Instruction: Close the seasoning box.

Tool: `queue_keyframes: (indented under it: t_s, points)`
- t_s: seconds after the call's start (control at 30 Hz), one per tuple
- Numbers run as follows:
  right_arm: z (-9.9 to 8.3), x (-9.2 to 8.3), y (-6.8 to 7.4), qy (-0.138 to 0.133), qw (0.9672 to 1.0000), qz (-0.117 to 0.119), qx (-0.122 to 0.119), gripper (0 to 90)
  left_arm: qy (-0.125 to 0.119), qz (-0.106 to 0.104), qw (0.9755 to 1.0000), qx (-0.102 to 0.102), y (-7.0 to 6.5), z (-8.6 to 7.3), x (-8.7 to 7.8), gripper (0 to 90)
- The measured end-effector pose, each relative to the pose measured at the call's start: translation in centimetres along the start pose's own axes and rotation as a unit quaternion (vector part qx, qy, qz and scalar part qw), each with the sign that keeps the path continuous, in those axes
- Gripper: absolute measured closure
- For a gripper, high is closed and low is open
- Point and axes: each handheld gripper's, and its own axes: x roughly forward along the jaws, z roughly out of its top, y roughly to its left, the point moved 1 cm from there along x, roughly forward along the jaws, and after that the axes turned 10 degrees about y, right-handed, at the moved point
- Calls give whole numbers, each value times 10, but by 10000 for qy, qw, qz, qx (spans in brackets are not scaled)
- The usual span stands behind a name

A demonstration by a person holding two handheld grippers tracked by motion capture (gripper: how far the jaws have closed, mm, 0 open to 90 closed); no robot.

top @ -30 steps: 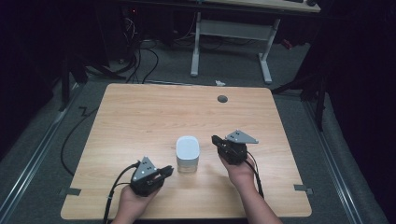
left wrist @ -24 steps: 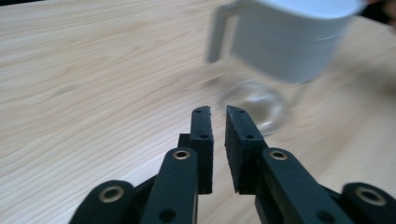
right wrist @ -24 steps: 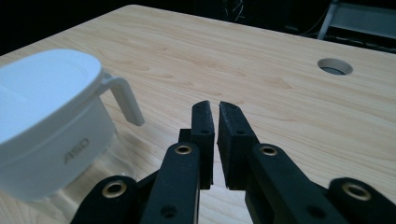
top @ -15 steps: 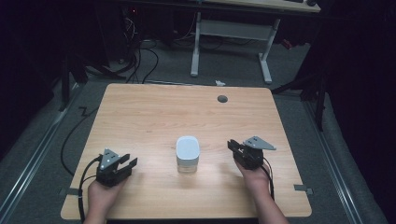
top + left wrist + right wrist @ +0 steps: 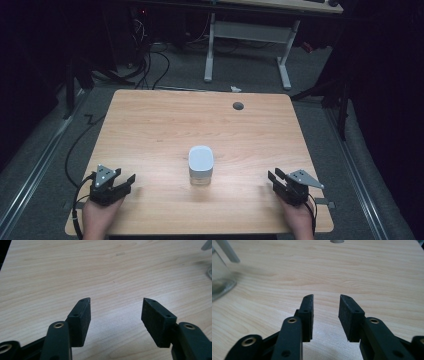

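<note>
A clear jar with a white lid [image 5: 201,165] stands upright on the wooden table [image 5: 165,125], near the middle of its front half. In the right gripper view the jar's glass base [image 5: 220,281] sits at the far left edge. My left gripper [image 5: 128,180] rests near the front left corner, open, jaws wide apart over bare wood [image 5: 115,308]. My right gripper [image 5: 274,176] rests near the front right corner, open with a narrower gap [image 5: 326,305]. Both grippers hold nothing and sit well apart from the jar.
A round dark cable hole [image 5: 238,105] sits near the table's far edge, also seen as a grey hole [image 5: 336,241] in the right gripper view. Cables [image 5: 75,150] trail off the left side. A white desk frame [image 5: 245,40] stands on the floor beyond.
Both grippers have drawn away from the jar, the left one out to the front left corner and the right one to the front right corner. The jar stays in place.
</note>
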Motion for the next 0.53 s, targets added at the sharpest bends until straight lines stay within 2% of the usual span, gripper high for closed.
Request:
queue_keyframes:
  t_s: [0.1, 0.17, 0.23, 0.4, 0.53]
  points:
    - [1, 1, 0, -16, 9999, -2, -112, 639, 16, -20, 9999, 118, -4, -1, 0, 384]
    - [0, 2, -1, -2, 9999, -16, -139, 633, -40, -93, 9999, 8, -4, 2, -1, 377]
    - [0, 1, -2, 5, 10000, -19, -66, 631, -54, -130, 9999, -72, -4, 2, -1, 371]
    - [-2, 0, -1, 35, 10000, -48, -69, 631, 9, -130, 9999, 21, -4, 1, 2, 372]
    - [-2, 2, 2, 50, 9999, -58, -72, 630, -9, -144, 9999, -44, -1, 2, 1, 375]
